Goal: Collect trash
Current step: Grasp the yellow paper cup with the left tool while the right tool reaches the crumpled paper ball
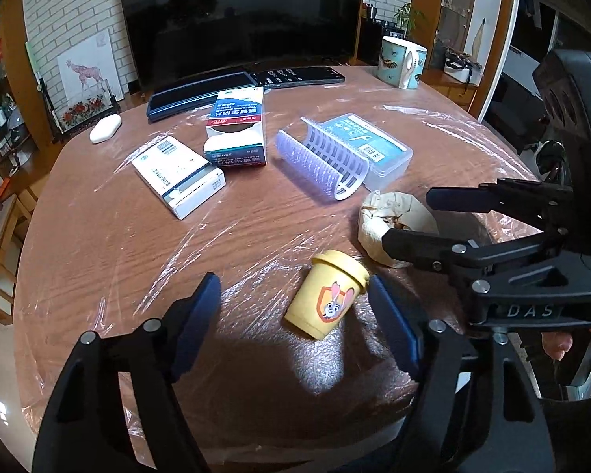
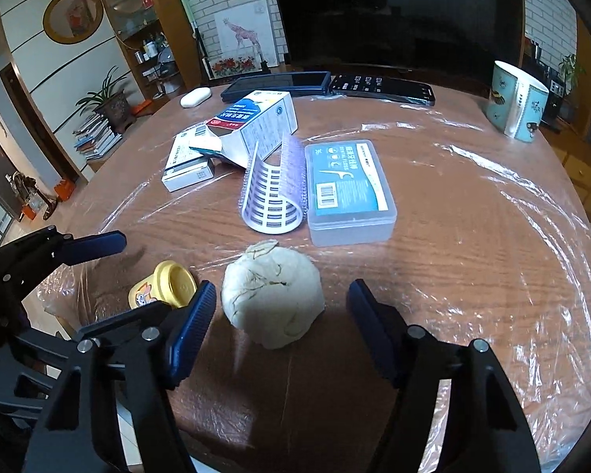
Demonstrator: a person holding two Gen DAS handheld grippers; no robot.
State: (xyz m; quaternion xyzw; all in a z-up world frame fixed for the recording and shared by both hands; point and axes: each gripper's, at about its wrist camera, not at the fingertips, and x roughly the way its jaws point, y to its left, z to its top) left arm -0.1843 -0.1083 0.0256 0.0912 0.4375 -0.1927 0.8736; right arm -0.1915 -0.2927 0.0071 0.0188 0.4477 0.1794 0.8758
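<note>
Both tools gape wide and grip nothing. The left gripper [image 1: 295, 319] straddles a small yellow cup [image 1: 327, 293] lying tipped on the film-wrapped wooden table [image 1: 98, 260]; the right gripper [image 2: 281, 321] brackets a crumpled, off-white paper wad [image 2: 272, 289]. Only the right view shows the wad's rounded whole, with a ribbed plastic curl [image 2: 274, 193] and clear floss box [image 2: 348, 191] beyond.

At my twelve o'clock, an off-white paper wad [image 2: 272, 291]; at ten, a yellow cup [image 2: 165, 285] with a rabbit badge; my pads [image 2: 189, 329] are dark blue.
</note>
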